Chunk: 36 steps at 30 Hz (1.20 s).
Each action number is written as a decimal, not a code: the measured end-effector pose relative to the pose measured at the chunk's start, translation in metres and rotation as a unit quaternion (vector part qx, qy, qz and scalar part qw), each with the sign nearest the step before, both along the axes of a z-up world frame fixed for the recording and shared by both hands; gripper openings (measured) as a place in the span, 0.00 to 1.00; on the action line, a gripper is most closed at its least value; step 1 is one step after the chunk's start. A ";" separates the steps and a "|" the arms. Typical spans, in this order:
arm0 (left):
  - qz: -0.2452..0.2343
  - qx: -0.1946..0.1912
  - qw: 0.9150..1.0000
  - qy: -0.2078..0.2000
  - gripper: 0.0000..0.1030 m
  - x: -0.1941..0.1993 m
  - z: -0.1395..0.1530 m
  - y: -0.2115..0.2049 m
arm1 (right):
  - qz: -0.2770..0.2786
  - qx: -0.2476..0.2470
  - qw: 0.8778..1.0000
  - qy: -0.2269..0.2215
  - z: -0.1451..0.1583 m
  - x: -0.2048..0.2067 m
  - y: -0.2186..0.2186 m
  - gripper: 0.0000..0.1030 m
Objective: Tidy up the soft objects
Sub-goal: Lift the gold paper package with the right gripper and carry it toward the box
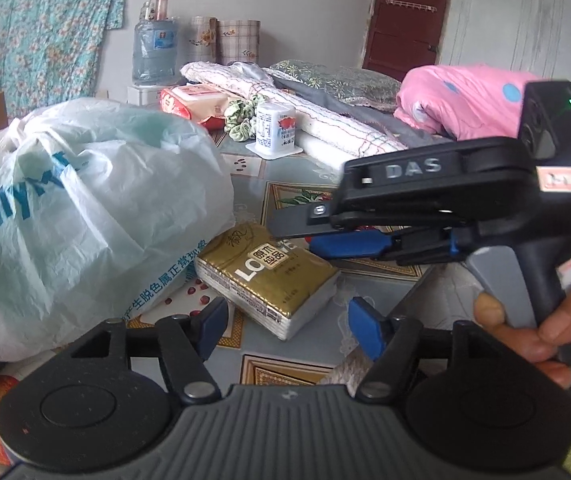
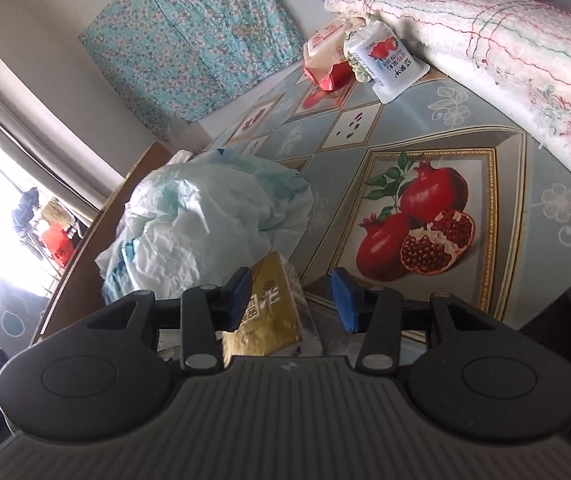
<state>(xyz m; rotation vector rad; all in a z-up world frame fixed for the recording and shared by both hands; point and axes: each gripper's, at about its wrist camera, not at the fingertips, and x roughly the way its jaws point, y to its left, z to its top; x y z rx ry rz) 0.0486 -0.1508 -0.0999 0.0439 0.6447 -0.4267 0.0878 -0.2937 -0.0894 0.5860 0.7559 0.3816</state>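
Left wrist view: left tongs [image 1: 287,326] open, blue pads clear of gold-wrapped tissue pack [image 1: 267,276] lying flat on fruit-print counter [image 1: 305,184]. Crumpled white plastic bag with blue lettering [image 1: 81,216] touching pack's left side. Right tongs [image 1: 325,236] coming in from right, tips over pack's right end; grip cannot tell here. Hand [image 1: 541,320] on its trigger.

Right wrist view: right tongs [image 2: 293,300] part open, nothing gripped; gold pack [image 2: 263,312] beside left pad, contact unclear. Plastic bag [image 2: 205,220] beyond, toward counter's left edge. Small white carton with strawberry print [image 2: 385,64] near far edge.
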 end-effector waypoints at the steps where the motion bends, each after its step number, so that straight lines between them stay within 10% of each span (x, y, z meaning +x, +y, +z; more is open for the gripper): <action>1: -0.001 0.006 1.000 -0.005 0.66 0.000 0.000 -0.001 | 0.004 0.000 1.000 0.001 -0.001 0.001 0.003 0.43; 36: 0.005 0.024 1.000 -0.019 0.62 0.006 -0.005 -0.002 | 0.028 -0.059 0.998 -0.019 0.005 -0.017 0.031 0.40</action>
